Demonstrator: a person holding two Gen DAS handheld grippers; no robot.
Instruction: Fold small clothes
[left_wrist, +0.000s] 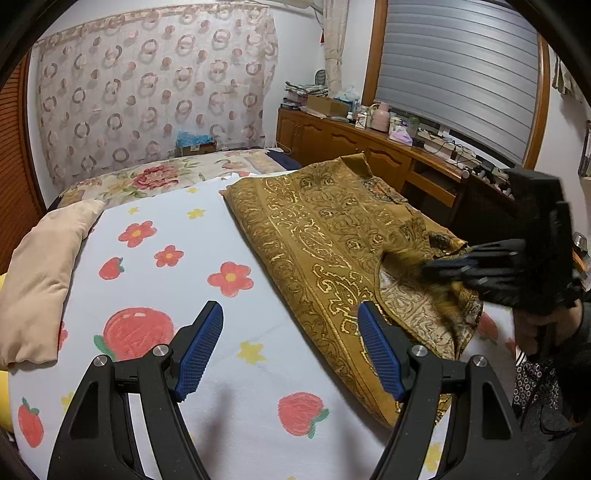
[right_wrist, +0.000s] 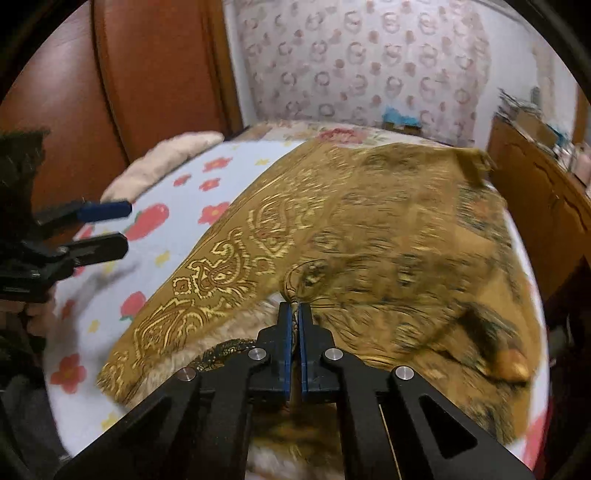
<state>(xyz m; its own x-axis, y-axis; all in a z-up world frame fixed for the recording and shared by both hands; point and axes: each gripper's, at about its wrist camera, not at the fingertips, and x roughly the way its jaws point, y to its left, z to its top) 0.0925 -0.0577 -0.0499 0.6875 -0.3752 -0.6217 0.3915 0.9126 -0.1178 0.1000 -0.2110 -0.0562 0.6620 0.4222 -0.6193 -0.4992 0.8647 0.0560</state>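
Observation:
A mustard-gold garment with a gold paisley print lies spread on the right half of the bed; the right wrist view shows the same garment filling the middle. My right gripper is shut on a pinched fold of its cloth near the neck opening, and in the left wrist view this right gripper reaches in from the right, blurred. My left gripper hovers open above the sheet at the garment's near-left edge, nothing between its blue pads. The left gripper also shows at the left edge of the right wrist view.
The bed sheet is white with red flowers and strawberries. A beige pillow lies at its left edge. A wooden cabinet crowded with small items runs along the right. A patterned curtain hangs behind, and a floral quilt lies at the bed's far end.

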